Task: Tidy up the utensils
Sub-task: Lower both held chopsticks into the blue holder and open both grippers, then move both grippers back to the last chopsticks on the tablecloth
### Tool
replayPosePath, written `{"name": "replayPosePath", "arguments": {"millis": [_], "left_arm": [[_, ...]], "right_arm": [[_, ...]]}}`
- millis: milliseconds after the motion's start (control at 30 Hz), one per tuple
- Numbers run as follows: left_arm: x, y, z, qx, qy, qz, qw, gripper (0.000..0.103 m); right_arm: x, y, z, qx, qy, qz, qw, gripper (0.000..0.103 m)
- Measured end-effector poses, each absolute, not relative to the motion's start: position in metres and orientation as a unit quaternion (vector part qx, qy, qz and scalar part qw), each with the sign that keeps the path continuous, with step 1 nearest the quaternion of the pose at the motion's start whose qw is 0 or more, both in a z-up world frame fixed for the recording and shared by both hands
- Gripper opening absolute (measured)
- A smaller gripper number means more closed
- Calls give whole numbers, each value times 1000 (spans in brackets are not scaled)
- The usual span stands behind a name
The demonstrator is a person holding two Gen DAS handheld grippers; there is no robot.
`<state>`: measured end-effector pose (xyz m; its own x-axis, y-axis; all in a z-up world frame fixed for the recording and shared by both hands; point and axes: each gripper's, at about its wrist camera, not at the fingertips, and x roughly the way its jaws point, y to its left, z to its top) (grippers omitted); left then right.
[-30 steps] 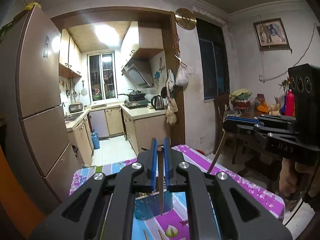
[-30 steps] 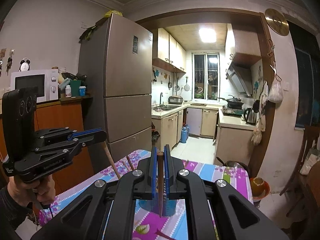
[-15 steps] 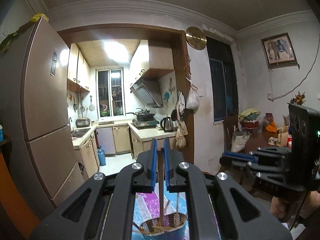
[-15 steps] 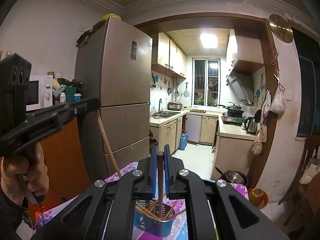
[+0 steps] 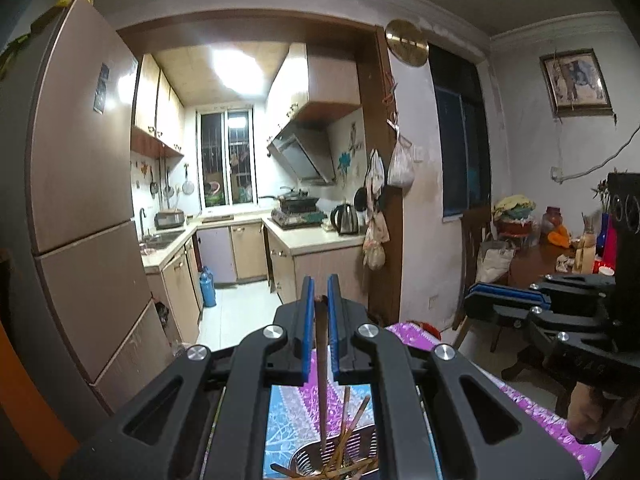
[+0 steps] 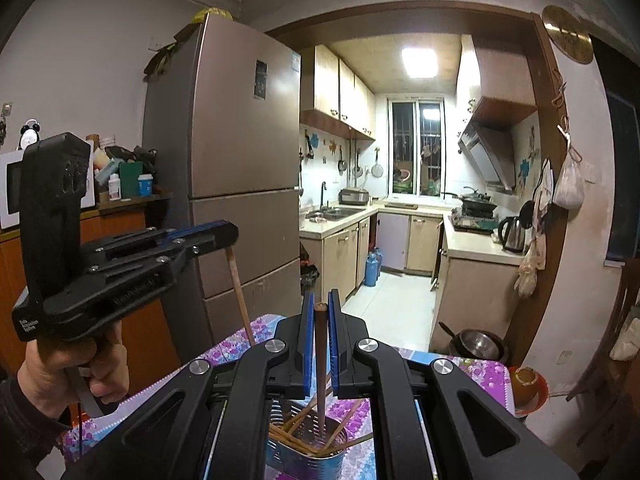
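Each gripper pinches one brown chopstick that hangs point down. My left gripper (image 5: 319, 292) is shut on a chopstick (image 5: 321, 380) whose tip sits over the perforated metal holder (image 5: 308, 460), which has several chopsticks leaning in it. My right gripper (image 6: 320, 304) is shut on its chopstick (image 6: 320, 360), and that tip reaches inside the holder (image 6: 288, 460). In the right wrist view the left gripper (image 6: 228, 234) is up at the left with its chopstick (image 6: 240, 296) slanting down. The right gripper (image 5: 472, 300) shows at the right of the left wrist view.
The holder stands on a table with a purple flowered cloth (image 5: 412, 336). A tall fridge (image 6: 240, 160) is close on the left, with the kitchen doorway behind. An orange bowl (image 6: 524, 380) sits near the table's right edge. A hand (image 6: 72, 368) grips the left tool.
Both grippers have moved forward with their chopsticks until they are over the holder. The holder, ahead on the table before, now lies right beneath the fingers.
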<state>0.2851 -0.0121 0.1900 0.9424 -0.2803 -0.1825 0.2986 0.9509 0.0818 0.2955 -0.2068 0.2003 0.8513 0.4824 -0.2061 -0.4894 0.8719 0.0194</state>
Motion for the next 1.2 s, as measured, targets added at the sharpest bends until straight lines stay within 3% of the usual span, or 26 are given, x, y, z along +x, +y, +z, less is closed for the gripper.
{"name": "replayPosePath", "arguments": {"millis": [400, 1067, 1200], "left_arm": [[318, 0, 150, 49, 131, -143, 980, 5], [333, 7, 136, 38, 156, -132, 978, 7], [323, 8, 141, 37, 146, -130, 980, 22]], "right_arm": [[330, -192, 165, -18, 138, 256, 957, 8], [347, -191, 146, -13, 151, 249, 956, 8], [336, -194, 151, -13, 137, 238, 961, 8]]}}
